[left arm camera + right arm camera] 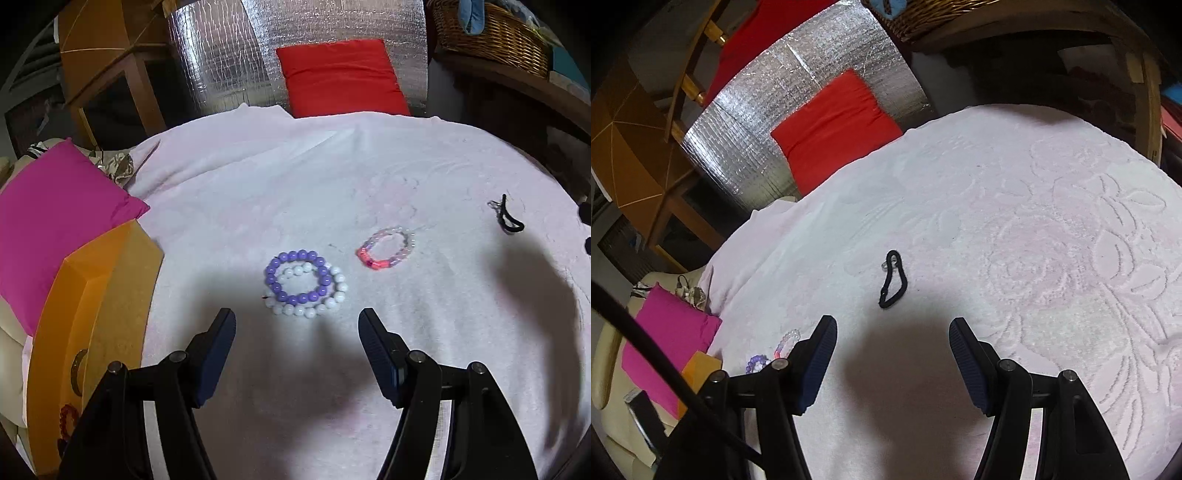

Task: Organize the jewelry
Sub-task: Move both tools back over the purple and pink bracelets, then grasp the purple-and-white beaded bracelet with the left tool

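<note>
- Left gripper [297,325]: jaws wide apart, nothing between them; it hovers over the pink-white towel [369,166].
- Just in front of its tips lies the purple bead bracelet [297,275]. It overlaps a white bead bracelet [314,302]; the two are touching.
- To the right of these, apart, is a pink and clear bracelet [386,247].
- Further right, well apart, a black cord loop [508,216] w/ small metal ring lies flat.
- At left edge an orange box [74,302] stands open; a red bead piece [68,417] is inside, only partly visible.
- Magenta cushion [55,218] is behind the box, red cushion [341,77] beyond the towel.
- Right gripper [890,328]: jaws also wide, holding nothing. The black cord loop is just ahead of the tips, a bit left of centre, not touching.
</note>
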Tool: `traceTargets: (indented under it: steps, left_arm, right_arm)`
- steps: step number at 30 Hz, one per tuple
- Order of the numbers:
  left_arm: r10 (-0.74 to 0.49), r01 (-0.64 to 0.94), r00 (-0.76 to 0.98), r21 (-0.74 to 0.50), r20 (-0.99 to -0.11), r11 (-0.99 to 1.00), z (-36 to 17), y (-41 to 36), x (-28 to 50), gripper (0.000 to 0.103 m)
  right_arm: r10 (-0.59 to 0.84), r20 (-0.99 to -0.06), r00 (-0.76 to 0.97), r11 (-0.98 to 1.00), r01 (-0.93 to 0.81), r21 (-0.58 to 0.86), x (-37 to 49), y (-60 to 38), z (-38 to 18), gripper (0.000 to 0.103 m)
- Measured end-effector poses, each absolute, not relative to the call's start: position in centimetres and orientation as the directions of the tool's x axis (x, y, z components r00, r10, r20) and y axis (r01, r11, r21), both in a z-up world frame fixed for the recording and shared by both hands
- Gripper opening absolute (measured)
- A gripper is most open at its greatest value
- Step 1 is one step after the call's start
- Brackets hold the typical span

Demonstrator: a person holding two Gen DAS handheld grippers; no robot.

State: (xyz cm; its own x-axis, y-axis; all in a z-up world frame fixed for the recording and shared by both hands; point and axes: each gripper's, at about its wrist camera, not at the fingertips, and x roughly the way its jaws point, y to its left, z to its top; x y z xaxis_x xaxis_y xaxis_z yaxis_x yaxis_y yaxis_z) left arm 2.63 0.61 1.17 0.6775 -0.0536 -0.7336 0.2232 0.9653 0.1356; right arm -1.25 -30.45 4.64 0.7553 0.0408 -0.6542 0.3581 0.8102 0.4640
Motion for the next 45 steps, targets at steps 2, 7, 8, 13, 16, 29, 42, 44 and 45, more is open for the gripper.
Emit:
traceTargets:
  steps: [2, 7, 8, 13, 16, 29, 42, 44, 45]
  left_arm:
    - [-0.031, 0.189, 0.681, 0.135, -0.732, 0.973, 1.2, 2.1, 3.4, 0.070]
    - [-0.025, 0.095, 0.670, 0.052, -0.742, 0.994, 0.8, 6.6, 5.5, 0.070]
    - [-0.047, 0.091, 0.660, 0.018, -0.750, 0.996, 0.6, 7.2, 5.9, 0.070]
    - [-0.166, 0.120, 0.633, -0.115, -0.756, 0.986, 0.0, 7.2, 7.8, 0.070]
    - [-0.207, 0.159, 0.627, -0.136, -0.751, 0.978, -0.3, 6.0, 9.0, 0.070]
    - [-0.321, 0.271, 0.500, -0.207, -0.804, 0.940, -3.4, 2.5, 12.3, 0.009]
    - [-0.476, 0.319, 0.527, -0.355, -0.704, 0.879, 0.5, 4.6, 9.2, 0.009]
    - [-0.471, 0.320, 0.545, -0.347, -0.694, 0.881, 1.1, 4.7, 8.9, 0.009]
    - [-0.472, 0.321, 0.552, -0.347, -0.687, 0.881, 1.4, 4.8, 8.8, 0.009]
  right_arm:
    - [0.046, -0.646, 0.762, 0.800, 0.360, 0.481, -1.5, -30.9, 4.7, 0.067]
    - [0.117, -0.641, 0.759, 0.748, 0.357, 0.559, -1.4, -31.8, 3.9, 0.067]
    - [0.141, -0.639, 0.757, 0.735, 0.353, 0.580, -1.2, -31.7, 3.7, 0.067]
    - [0.216, -0.642, 0.736, 0.713, 0.330, 0.619, -0.1, -30.7, 2.9, 0.067]
    - [0.214, -0.646, 0.733, 0.725, 0.324, 0.607, 0.3, -30.0, 2.8, 0.067]
    - [0.227, -0.690, 0.687, 0.764, 0.313, 0.564, 2.4, -28.0, 1.6, 0.067]
    - [0.241, -0.717, 0.655, 0.875, 0.173, 0.452, 6.3, -21.4, 1.0, 0.050]
    - [0.243, -0.726, 0.643, 0.885, 0.160, 0.437, 7.5, -20.5, 0.5, 0.048]
    - [0.238, -0.730, 0.641, 0.891, 0.156, 0.427, 7.9, -20.2, 0.4, 0.048]
